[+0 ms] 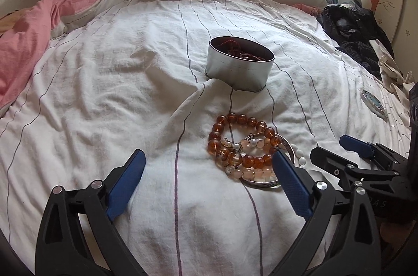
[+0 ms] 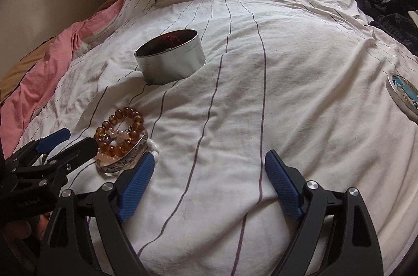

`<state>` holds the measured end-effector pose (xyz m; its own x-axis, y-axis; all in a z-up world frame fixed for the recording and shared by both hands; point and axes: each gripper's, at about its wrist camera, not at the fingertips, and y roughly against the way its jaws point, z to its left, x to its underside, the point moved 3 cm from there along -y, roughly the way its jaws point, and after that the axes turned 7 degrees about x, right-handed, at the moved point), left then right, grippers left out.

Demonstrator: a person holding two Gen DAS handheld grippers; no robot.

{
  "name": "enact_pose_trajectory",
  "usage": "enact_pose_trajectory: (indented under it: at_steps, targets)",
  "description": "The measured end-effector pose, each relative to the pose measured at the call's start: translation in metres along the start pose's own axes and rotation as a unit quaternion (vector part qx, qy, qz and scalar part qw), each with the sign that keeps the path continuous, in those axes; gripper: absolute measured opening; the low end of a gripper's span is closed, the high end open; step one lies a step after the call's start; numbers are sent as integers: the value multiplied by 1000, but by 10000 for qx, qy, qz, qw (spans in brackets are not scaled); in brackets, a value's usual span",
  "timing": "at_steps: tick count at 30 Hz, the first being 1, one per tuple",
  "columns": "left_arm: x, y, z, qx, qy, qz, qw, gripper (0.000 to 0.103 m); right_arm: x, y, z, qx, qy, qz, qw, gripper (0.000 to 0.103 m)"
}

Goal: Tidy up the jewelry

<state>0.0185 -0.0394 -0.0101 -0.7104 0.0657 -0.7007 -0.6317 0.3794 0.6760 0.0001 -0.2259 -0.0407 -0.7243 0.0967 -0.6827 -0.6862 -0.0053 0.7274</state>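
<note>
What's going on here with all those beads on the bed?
A person is sorting jewelry on a bed with two hand-held tongs. Both the left tongs and the right tongs are open and hold nothing. A heap of bracelets lies on the striped sheet: an amber bead bracelet, pale pink beads and a silver bangle. Beyond it stands an open round tin with red cord inside; its lid lies off to the right.
</note>
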Motion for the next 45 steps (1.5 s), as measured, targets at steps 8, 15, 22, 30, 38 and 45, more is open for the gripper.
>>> enact_pose_trajectory:
  at_steps: [8,15,22,30,38,45]
  targets:
    - [1,-2,2,39,36,54,10000,95,1,0,0,-38,22,19,10000,87]
    - [1,-5,2,24,39,100,9999,96,1,-1,2,-52,50,23,10000,89]
    - [1,-5,2,24,37,98,9999,96,1,-1,2,-66,38,20,10000,89]
    - [1,-5,2,25,37,98,9999,96,1,-1,2,-65,39,19,10000,89]
    - [1,-5,2,25,37,100,9999,96,1,-1,2,-66,39,18,10000,89]
    - [1,-5,2,22,37,103,9999,96,1,-1,1,-68,38,16,10000,89]
